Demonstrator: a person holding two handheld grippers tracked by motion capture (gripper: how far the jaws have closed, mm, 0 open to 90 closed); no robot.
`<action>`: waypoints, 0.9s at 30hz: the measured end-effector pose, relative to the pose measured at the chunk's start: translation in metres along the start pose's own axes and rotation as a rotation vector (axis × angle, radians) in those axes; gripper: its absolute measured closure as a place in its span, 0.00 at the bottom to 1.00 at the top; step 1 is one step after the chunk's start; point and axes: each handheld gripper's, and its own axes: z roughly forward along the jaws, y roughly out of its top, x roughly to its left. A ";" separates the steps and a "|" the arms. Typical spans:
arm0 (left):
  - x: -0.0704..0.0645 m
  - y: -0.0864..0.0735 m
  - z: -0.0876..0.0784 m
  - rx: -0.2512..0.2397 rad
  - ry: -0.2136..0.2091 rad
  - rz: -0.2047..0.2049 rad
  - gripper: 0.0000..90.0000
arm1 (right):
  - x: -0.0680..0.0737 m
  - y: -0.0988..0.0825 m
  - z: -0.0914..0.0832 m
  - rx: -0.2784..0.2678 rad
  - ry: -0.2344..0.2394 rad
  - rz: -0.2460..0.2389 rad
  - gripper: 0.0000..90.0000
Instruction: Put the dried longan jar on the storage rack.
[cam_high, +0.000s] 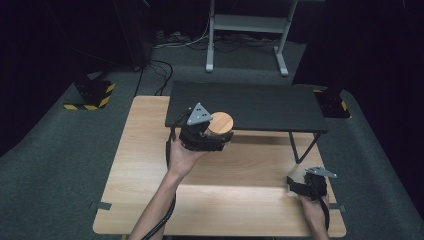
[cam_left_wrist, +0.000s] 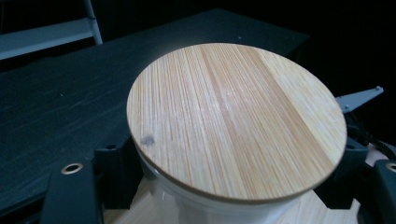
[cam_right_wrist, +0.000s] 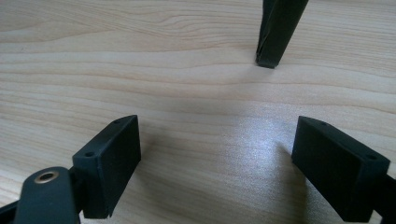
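Observation:
A white jar (cam_left_wrist: 210, 200) with a round bamboo lid (cam_high: 220, 122) hangs above the wooden table (cam_high: 225, 200), level with the front edge of the low black shelf (cam_high: 250, 105). My left gripper (cam_high: 217, 139) is shut on the jar's body just under the lid, with a black finger (cam_left_wrist: 114, 175) on each side. In the left gripper view the lid (cam_left_wrist: 233, 121) hides most of the jar. My right gripper (cam_high: 295, 184) rests low at the table's front right, open, with bare wood between its fingers (cam_right_wrist: 112, 158).
One slanted black leg of the shelf (cam_right_wrist: 275, 32) touches down on the table just ahead of the right gripper. Grey carpet, cables and a white desk frame (cam_high: 247, 25) lie beyond the table. Yellow-black striped stands sit on the floor on both sides.

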 end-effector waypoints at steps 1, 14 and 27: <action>0.000 0.002 0.000 -0.001 0.004 -0.002 0.28 | 0.000 0.000 0.000 0.000 0.000 0.000 0.17; 0.012 0.022 0.013 0.002 0.035 -0.025 0.28 | 0.000 0.000 0.000 0.001 0.000 -0.001 0.17; 0.023 0.036 0.033 0.040 0.108 -0.065 0.28 | 0.000 0.000 0.000 0.001 0.000 -0.001 0.17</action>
